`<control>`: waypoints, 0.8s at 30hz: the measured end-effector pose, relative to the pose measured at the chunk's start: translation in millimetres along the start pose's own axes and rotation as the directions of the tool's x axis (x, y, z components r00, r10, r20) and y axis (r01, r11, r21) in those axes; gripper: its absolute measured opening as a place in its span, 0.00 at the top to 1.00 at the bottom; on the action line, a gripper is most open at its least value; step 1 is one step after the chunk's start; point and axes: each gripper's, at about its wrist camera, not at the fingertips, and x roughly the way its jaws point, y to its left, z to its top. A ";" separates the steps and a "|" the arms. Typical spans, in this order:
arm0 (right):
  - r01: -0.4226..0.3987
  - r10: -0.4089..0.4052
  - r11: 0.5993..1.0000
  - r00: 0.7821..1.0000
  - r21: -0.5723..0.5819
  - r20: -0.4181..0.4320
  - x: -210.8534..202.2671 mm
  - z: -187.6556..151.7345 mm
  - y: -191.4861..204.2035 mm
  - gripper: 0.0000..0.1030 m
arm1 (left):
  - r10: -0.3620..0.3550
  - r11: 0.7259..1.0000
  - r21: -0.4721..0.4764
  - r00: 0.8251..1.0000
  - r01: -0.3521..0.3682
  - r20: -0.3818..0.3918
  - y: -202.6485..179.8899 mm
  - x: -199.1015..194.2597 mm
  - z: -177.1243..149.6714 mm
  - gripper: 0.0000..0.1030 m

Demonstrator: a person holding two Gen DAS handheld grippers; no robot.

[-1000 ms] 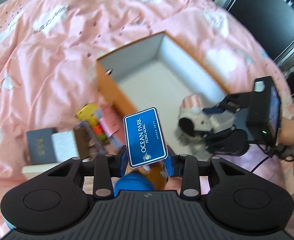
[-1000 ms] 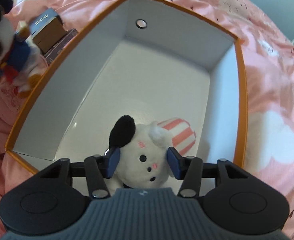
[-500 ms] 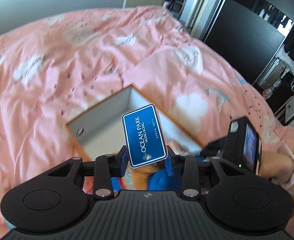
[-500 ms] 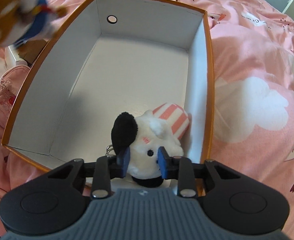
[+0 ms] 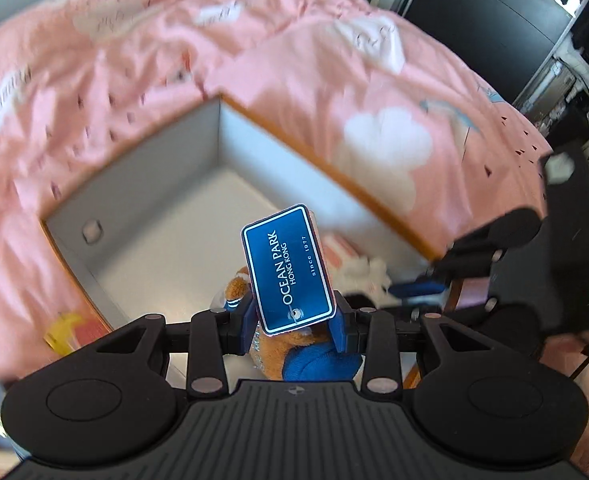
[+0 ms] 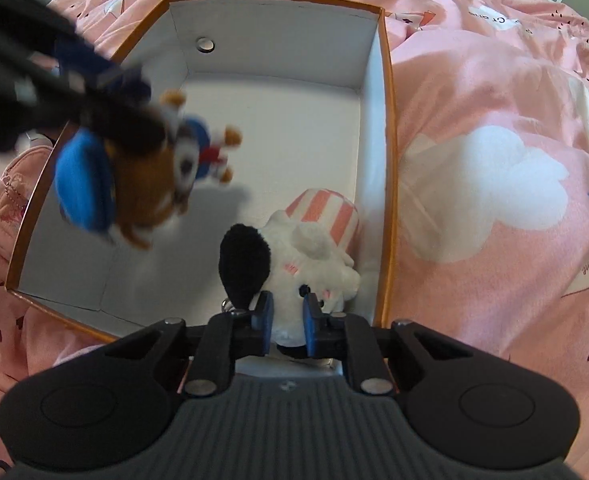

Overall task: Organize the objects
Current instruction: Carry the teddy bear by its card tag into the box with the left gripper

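Observation:
An orange-rimmed white box (image 6: 388,128) lies on the pink bedspread; it also shows in the left wrist view (image 5: 334,178). My left gripper (image 5: 292,326) is shut on a brown plush toy in blue clothes (image 5: 294,354) with a blue Ocean Park tag (image 5: 288,270), held above the box's inside; the toy also shows in the right wrist view (image 6: 142,176). My right gripper (image 6: 287,318) is shut on a white plush dog with a black ear and striped pink hat (image 6: 306,256), which sits in the box's near right corner.
The pink bedspread (image 6: 494,160) surrounds the box. A yellow item (image 5: 64,330) and a pink pouch (image 6: 10,196) lie left of the box. Dark furniture (image 5: 494,12) stands beyond the bed.
My left gripper has carried the brown plush from beside the box to over its inside. My right gripper's fingers have narrowed on the white plush dog and drawn back toward the box's near edge.

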 end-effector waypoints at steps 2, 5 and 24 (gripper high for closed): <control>-0.005 0.005 1.000 1.000 0.004 0.001 0.1 -0.3 -0.3 0.85 | -0.021 0.998 -0.063 1.000 0.021 -0.007 6.6 9.4 -10.1 0.60; -0.006 0.006 1.000 1.000 0.005 0.005 -0.1 -0.8 1.0 0.85 | -0.027 0.991 -0.129 1.000 0.026 -0.012 11.5 20.9 -23.7 0.60; -0.027 0.027 1.000 0.999 -0.010 0.018 3.7 -1.6 -8.0 0.89 | 0.005 0.957 -0.275 0.954 -0.091 -0.299 5.7 64.7 -30.2 0.53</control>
